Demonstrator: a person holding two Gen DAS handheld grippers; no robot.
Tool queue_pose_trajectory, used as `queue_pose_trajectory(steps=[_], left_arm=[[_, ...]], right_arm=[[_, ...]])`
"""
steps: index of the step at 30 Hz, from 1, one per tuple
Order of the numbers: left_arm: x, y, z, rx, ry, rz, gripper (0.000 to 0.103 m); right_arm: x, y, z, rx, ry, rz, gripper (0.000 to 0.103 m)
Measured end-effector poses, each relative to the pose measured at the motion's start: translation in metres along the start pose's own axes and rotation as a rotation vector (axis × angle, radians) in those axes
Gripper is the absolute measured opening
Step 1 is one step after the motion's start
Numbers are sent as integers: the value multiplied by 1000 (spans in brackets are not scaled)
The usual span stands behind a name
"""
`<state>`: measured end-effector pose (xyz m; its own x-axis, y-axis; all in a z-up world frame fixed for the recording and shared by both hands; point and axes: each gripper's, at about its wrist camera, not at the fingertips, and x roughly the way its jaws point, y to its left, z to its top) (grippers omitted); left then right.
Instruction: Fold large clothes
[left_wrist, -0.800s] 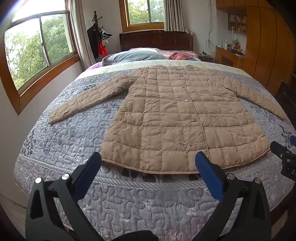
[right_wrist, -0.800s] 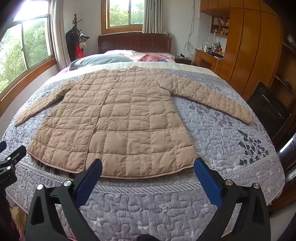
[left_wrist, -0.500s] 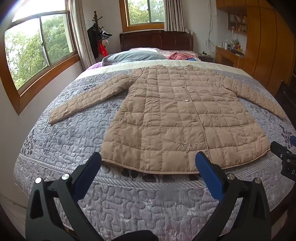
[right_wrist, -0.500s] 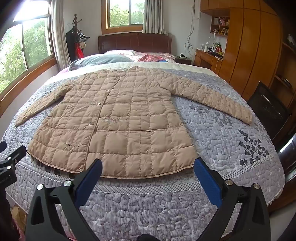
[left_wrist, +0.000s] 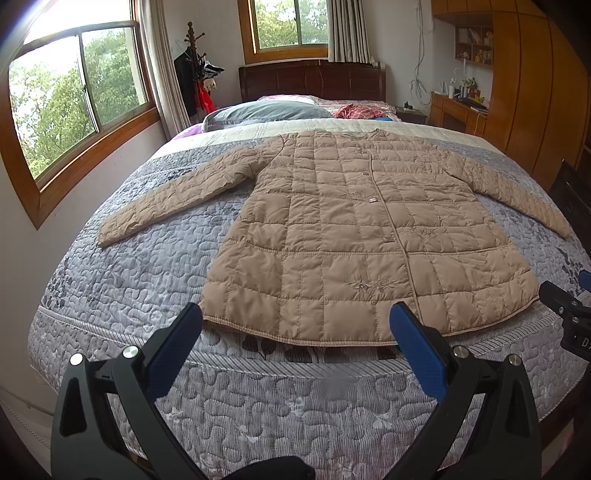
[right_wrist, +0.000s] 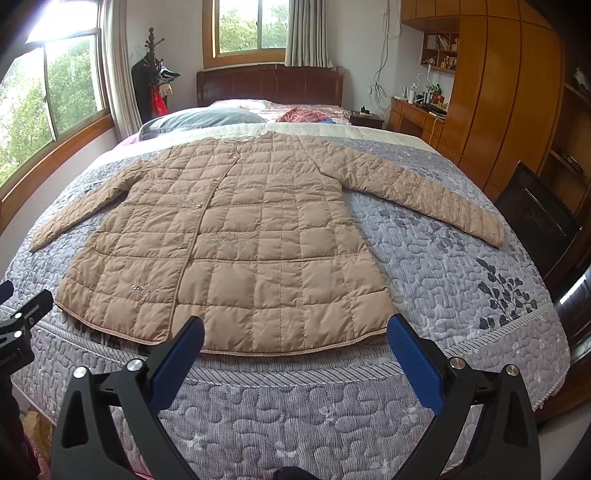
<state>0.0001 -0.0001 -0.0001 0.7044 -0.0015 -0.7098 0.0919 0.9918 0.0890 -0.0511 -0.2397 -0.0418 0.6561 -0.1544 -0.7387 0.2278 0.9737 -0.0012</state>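
The quilted coat (left_wrist: 347, 236) is lying at twelve o'clock, hem nearest, collar farthest; left gripper (left_wrist: 295, 332) and right gripper (right_wrist: 295, 336) are hovering wide open, holding nothing.

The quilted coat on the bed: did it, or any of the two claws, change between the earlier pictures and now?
Nothing visibly changed. The beige quilted coat lies flat on the grey bedspread, sleeves spread out, exactly as before. The left claw and the right claw hang wide open before the hem, in the same place, holding nothing.
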Motion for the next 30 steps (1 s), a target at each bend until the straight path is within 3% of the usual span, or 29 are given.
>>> queue_pose_trajectory(steps=[30], left_arm=[[0, 0, 0, 0, 1, -1, 100]], right_arm=[[1, 2, 0, -1, 6, 5, 99]])
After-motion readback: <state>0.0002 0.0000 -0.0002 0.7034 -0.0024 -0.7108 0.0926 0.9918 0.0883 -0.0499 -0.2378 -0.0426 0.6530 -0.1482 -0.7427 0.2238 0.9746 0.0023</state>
